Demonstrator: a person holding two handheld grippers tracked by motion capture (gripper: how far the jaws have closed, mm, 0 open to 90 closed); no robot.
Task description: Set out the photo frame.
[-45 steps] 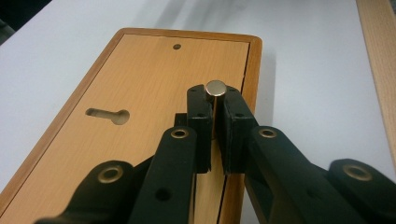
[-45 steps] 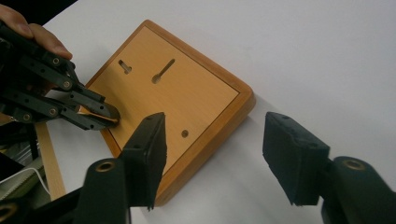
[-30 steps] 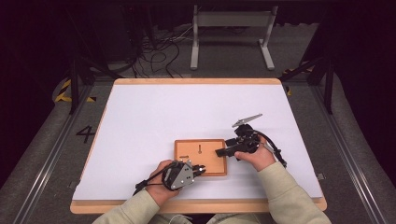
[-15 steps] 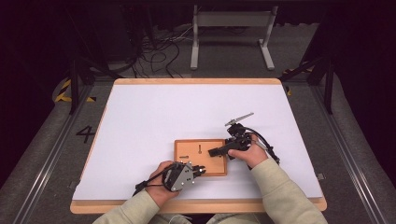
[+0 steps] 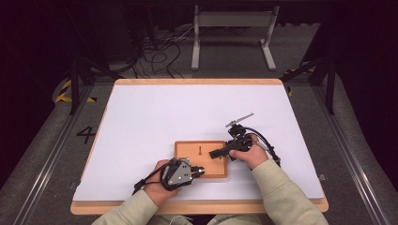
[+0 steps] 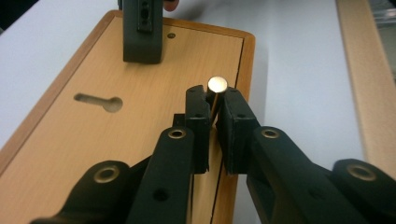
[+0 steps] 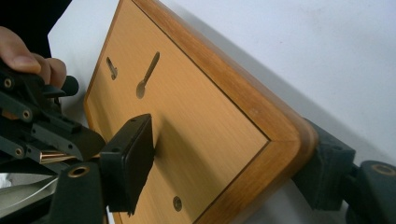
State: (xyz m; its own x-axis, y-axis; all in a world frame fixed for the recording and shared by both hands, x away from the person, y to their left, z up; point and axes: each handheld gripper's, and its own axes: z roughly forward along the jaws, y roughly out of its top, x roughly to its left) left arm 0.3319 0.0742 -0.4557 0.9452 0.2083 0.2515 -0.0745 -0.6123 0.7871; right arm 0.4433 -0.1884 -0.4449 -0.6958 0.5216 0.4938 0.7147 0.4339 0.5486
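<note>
A small wooden board (image 5: 195,152) with a keyhole slot (image 6: 99,101) lies near the front of the white table. My left gripper (image 5: 199,171) is at the board's near right corner. In the left gripper view its jaws (image 6: 214,100) are shut on a brass pin (image 6: 217,85), head up, and have just been opening slightly. My right gripper (image 5: 218,153) comes in from the right. Its jaws have just been closing with the board's edge (image 7: 280,135) between them, one pad (image 7: 130,163) on the top face, the other pad (image 7: 327,168) outside the rim.
The white tabletop (image 5: 187,108) has a wooden rim (image 5: 197,81) and stretches far beyond the board. Cables (image 5: 164,56) and a metal stand (image 5: 234,28) sit on the floor behind the table. A cable (image 5: 265,140) trails from the right gripper.
The right gripper has slid a little left, further over the board's right edge. The left gripper with the pin has hardly moved.
</note>
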